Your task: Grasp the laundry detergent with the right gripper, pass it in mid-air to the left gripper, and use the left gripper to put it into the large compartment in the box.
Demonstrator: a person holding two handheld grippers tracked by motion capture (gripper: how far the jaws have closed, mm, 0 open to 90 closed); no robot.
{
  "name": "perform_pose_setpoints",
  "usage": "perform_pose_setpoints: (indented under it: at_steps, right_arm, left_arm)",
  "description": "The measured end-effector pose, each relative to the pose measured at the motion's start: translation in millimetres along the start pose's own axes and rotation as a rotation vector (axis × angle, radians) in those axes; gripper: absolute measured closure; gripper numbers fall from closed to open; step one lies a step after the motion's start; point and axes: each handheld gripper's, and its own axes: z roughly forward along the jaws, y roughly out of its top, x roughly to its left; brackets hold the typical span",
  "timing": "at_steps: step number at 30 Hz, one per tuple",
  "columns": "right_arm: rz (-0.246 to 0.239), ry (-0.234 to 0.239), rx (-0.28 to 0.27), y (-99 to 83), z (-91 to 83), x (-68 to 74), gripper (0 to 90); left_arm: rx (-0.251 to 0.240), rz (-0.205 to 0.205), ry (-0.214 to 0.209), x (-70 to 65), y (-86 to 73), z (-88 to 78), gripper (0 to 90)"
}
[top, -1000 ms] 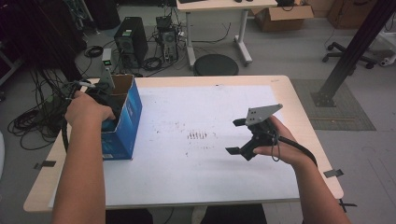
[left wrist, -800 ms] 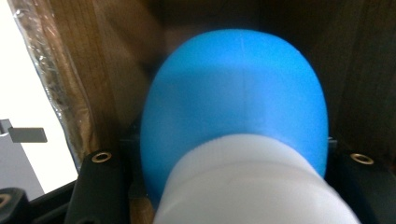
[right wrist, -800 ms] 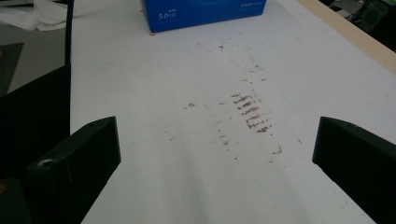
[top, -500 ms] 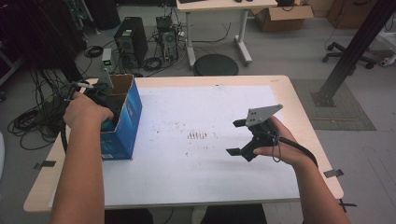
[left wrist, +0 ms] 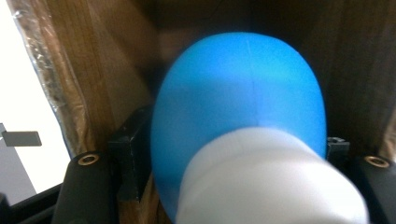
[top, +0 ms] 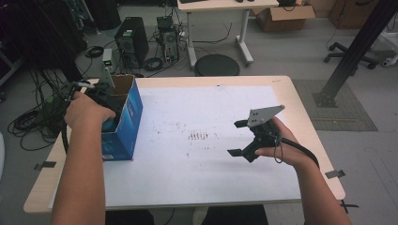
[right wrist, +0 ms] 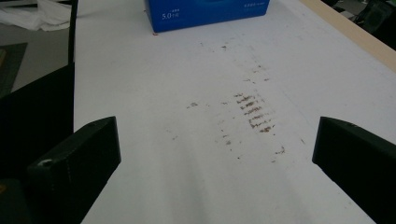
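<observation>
A tall blue cardboard box (top: 123, 123) with its top open stands at the table's left side; its blue face (right wrist: 205, 11) also lies far ahead in the right gripper view. My left gripper (top: 104, 111) reaches down into that box. Between its jaws sits a rounded blue object with a white end (left wrist: 238, 88), against the box's brown inner walls. The left gripper (left wrist: 233, 149) has just been opening its jaws, and the object's sides lie close to both pads. My right gripper (top: 237, 138) hovers over the white sheet at the right, open and holding nothing (right wrist: 215, 144).
A white sheet (top: 197, 168) with a patch of brown smudges (top: 199, 136) covers most of the wooden table (top: 305, 117). On the floor beyond the far edge are computer cases (top: 131, 42), cables and a round black stool (top: 217, 64). A black post (top: 349, 51) stands at the right.
</observation>
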Motion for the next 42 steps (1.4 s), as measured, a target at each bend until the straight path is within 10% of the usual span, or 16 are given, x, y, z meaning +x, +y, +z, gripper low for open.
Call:
perform_pose_setpoints:
  at_steps: [27,42]
  right_arm:
    - [-0.018,0.006,-0.019,5.8,-3.6,3.1,1.1]
    - [-0.035,0.005,-0.029,13.6,-11.9,6.9,1.1]
  left_arm:
    - [-0.051,0.003,0.031,-9.9,-12.9,-40.9,22.8]
    - [-0.065,0.096,0.057,-33.2,-26.9,-75.0,12.3]
